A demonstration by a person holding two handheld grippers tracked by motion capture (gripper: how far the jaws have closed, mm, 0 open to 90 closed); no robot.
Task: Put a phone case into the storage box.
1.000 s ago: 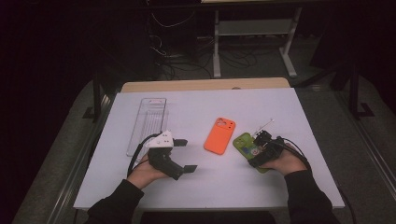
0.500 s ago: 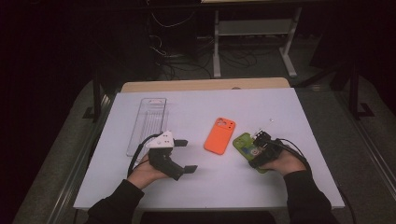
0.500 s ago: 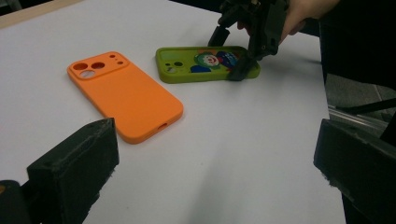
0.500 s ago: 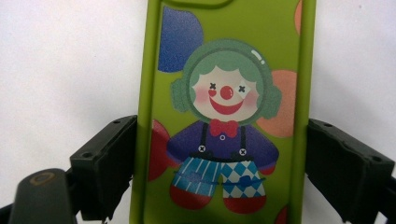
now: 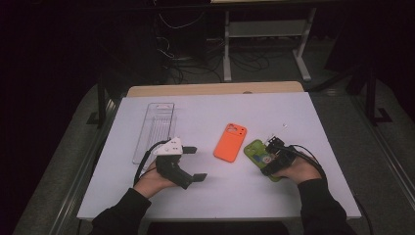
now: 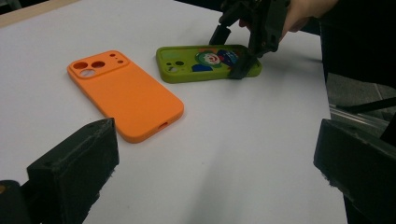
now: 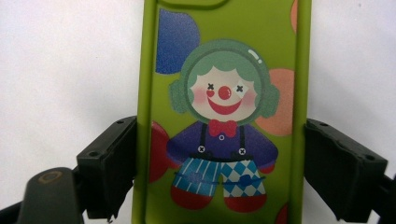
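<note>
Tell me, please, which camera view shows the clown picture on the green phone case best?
The right gripper view: the green phone case lies close under the camera, so the clown's face and clothes are plain. The left gripper view shows it farther off and slanted. In the high view it is small, the picture unclear.

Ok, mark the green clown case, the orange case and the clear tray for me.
green clown case [image 7: 224,116], right gripper view, on the clown print.
orange case [image 5: 230,143], high view, middle of its back.
clear tray [image 5: 155,128], high view, on its ribbed floor.
</note>
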